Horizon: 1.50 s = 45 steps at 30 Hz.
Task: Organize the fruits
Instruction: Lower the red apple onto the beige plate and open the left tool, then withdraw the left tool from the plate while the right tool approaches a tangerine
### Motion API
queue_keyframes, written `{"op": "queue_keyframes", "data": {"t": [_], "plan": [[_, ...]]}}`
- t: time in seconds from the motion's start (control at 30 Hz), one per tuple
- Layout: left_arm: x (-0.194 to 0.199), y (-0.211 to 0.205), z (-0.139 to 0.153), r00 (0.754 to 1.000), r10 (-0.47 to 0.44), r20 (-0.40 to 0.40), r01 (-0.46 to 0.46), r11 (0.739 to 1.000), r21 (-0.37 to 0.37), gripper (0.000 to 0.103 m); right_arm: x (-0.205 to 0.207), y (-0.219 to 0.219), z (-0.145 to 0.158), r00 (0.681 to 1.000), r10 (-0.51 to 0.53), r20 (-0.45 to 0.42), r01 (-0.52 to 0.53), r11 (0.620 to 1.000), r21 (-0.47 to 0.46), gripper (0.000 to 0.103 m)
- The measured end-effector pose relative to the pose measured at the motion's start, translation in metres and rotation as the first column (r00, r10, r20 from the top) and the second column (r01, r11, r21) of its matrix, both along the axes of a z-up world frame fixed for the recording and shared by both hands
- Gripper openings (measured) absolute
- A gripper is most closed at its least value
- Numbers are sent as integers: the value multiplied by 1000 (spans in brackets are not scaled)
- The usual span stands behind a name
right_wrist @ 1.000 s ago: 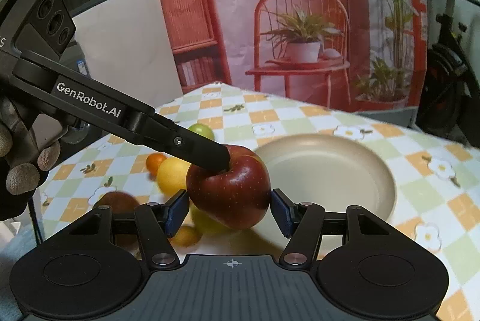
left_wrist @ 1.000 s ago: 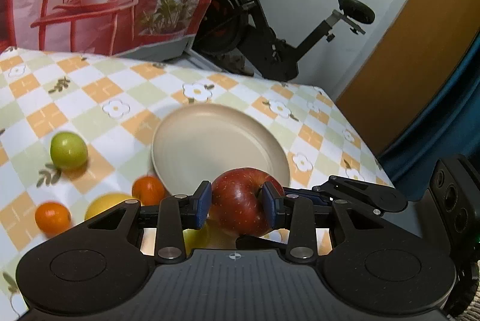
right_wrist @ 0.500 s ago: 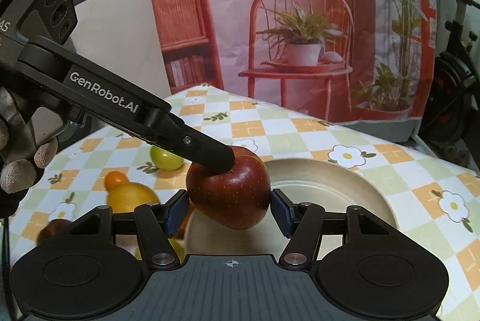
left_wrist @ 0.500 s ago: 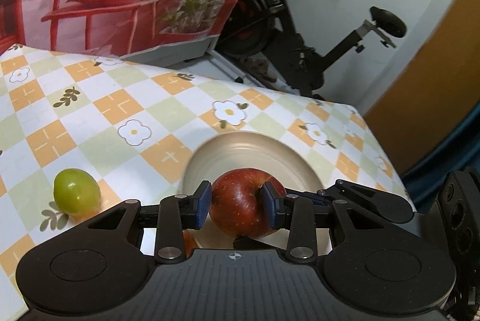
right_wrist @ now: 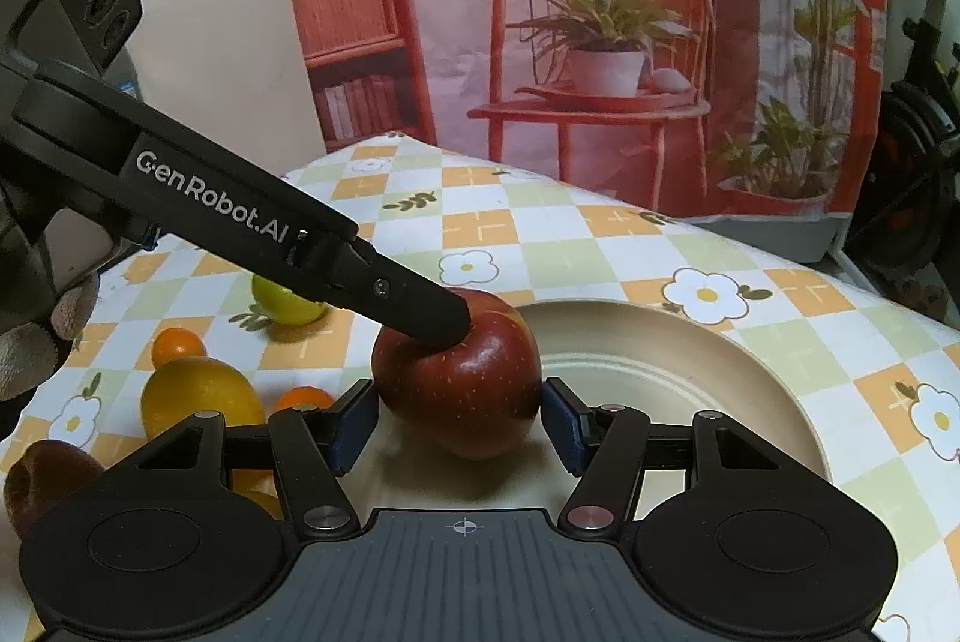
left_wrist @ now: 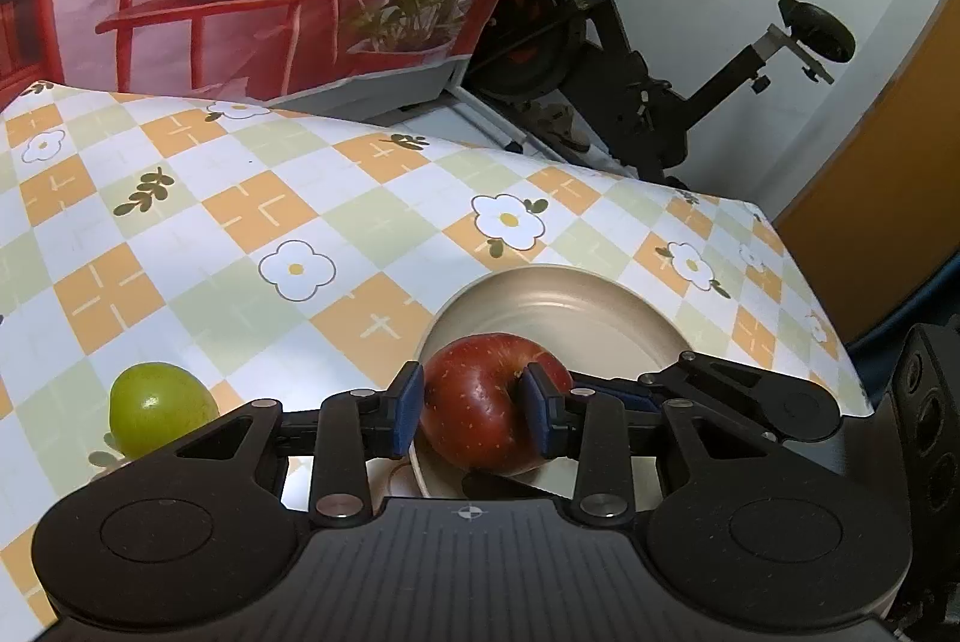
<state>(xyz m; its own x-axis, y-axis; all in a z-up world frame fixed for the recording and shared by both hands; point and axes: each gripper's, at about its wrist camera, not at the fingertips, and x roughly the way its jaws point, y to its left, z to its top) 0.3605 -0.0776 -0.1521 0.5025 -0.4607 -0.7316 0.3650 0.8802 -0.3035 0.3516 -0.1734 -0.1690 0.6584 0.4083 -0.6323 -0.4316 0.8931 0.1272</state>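
A red apple (left_wrist: 480,414) hangs over the near left rim of the beige plate (left_wrist: 558,276); whether it touches the plate I cannot tell. My left gripper (left_wrist: 471,411) is shut on it, one blue pad on its flank and the other in the stem hollow. In the right wrist view the apple (right_wrist: 462,384) sits between the pads of my right gripper (right_wrist: 459,426), which touch both its sides. One of the left gripper's fingers (right_wrist: 420,309) comes in from the upper left onto the apple's top. The plate (right_wrist: 750,372) holds no fruit.
Left of the plate lie a green fruit (right_wrist: 288,303), a lemon (right_wrist: 201,396), two small oranges (right_wrist: 177,345) and a dark red apple (right_wrist: 48,474). A gloved hand (right_wrist: 36,342) holds the left gripper. An exercise bike (left_wrist: 630,72) stands beyond the table's far edge.
Both grippers have carried the apple together away from the fruit pile toward the plate and lower. The lemon and oranges have left the left wrist view; only the green fruit remains.
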Motion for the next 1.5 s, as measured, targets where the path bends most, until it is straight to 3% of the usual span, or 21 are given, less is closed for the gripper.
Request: {"op": "queue_keyframes", "data": {"t": [0.57, 0.8, 0.9, 1.27, 1.5], "plan": [[-4, -6, -1, 999, 10, 45, -12, 999, 51, 38, -8, -3, 4, 999, -48, -6, 48, 999, -8, 58], [-14, -5, 0, 996, 45, 72, -49, 997, 63, 38, -40, -16, 13, 994, -106, -2, 106, 994, 10, 58], [-20, -1, 2, 996, 61, 69, -63, 998, 28, 38, -60, -19, 16, 992, -127, 12, 127, 992, 26, 58], [-85, 20, 36, 976, 73, 205, -75, 997, 5, 38, -138, -32, 22, 972, -197, 129, 184, 978, 102, 57], [-144, 42, 40, 948, 163, 272, -160, 987, -34, 38, -170, -43, 14, 961, -229, 156, 215, 971, 101, 57]]}}
